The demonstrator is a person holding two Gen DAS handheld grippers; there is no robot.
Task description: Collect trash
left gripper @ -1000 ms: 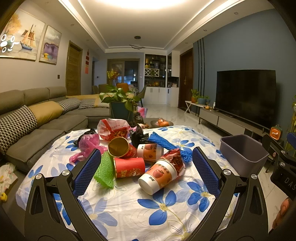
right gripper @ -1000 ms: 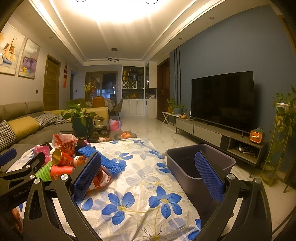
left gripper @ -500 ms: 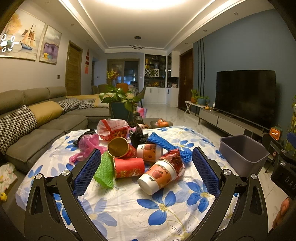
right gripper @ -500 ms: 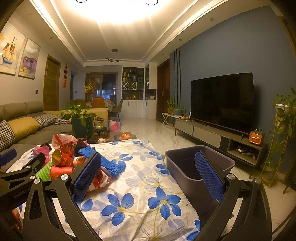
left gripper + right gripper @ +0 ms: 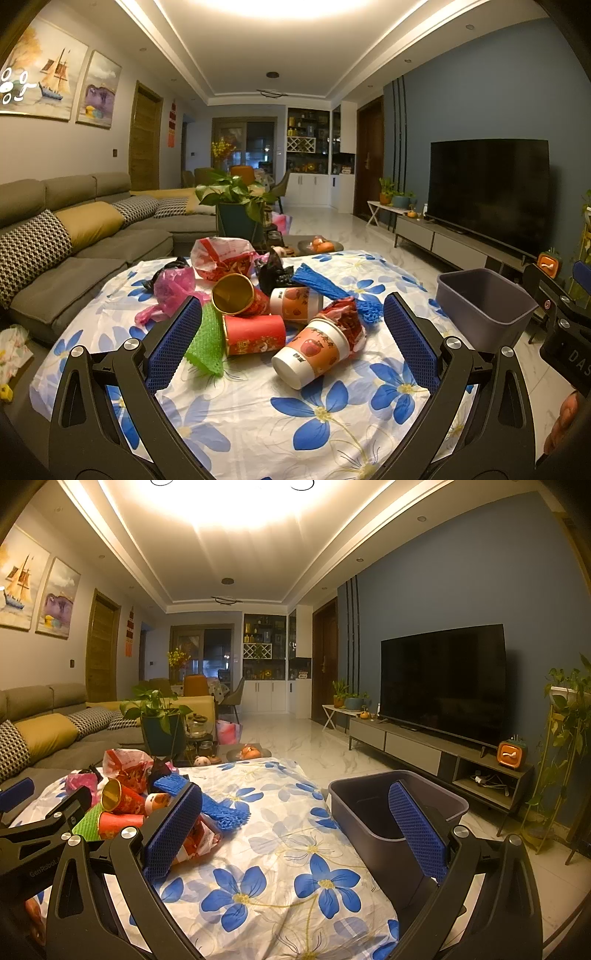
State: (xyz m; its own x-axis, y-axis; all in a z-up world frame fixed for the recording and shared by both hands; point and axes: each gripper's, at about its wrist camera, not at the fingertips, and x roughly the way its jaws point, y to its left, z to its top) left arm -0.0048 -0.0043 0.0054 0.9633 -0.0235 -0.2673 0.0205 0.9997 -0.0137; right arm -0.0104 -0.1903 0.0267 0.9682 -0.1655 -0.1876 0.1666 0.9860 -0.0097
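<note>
A pile of trash lies on the flowered tablecloth (image 5: 236, 413): an orange-and-white paper cup (image 5: 312, 352) on its side, a red cup (image 5: 255, 334), a gold-lined red cup (image 5: 236, 295), another orange cup (image 5: 295, 304), green foam net (image 5: 207, 345), blue foam net (image 5: 328, 286), pink bag (image 5: 171, 288) and red-white bag (image 5: 221, 258). My left gripper (image 5: 291, 345) is open and empty, hovering before the pile. My right gripper (image 5: 293, 829) is open and empty, between the pile (image 5: 125, 805) and the grey bin (image 5: 384, 812).
The grey bin (image 5: 484, 302) stands off the table's right edge. A sofa (image 5: 74, 236) runs along the left. A potted plant (image 5: 236, 206) and a fruit plate (image 5: 319, 245) sit behind the table. A TV (image 5: 443, 683) on its stand is on the right.
</note>
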